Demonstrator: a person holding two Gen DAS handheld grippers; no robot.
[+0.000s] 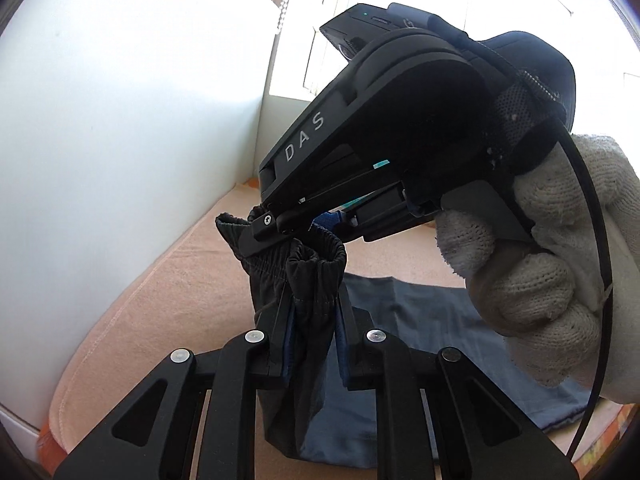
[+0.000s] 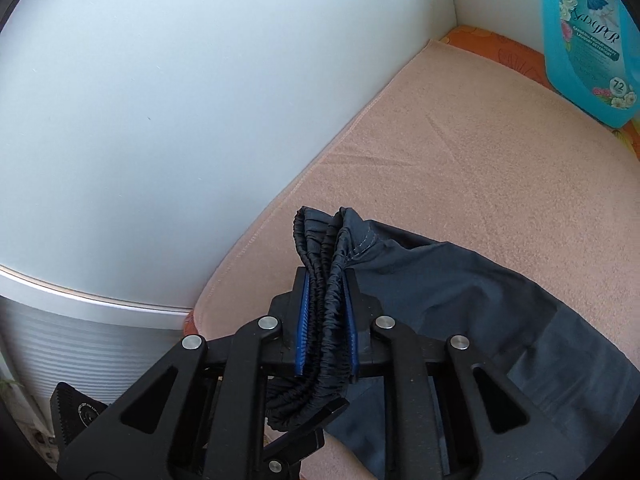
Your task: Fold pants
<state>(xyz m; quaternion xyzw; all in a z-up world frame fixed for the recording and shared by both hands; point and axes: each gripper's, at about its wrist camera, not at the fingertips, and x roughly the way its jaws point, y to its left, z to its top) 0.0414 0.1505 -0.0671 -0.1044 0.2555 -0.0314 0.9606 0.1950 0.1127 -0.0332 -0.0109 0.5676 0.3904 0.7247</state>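
Note:
Dark grey pants [image 1: 404, 320] with an elastic waistband lie partly on a peach towel [image 1: 160, 300]. My left gripper [image 1: 314, 304] is shut on the bunched waistband [image 1: 316, 268] and holds it up off the towel. My right gripper [image 1: 276, 224], held by a white-gloved hand [image 1: 540, 248], is shut on the same waistband just above. In the right wrist view my right gripper [image 2: 326, 276] clamps the gathered waistband [image 2: 324, 240] between its blue pads [image 2: 302, 320]; the rest of the pants [image 2: 500, 320] trail down to the right over the towel [image 2: 480, 180].
A white wall [image 1: 120, 120] runs along the towel's left edge. A blue detergent bottle [image 2: 592, 40] stands at the far right corner on an orange patterned cloth [image 2: 492, 46]. A bright window [image 1: 400, 8] is behind. A ribbed white panel [image 2: 80, 340] lies lower left.

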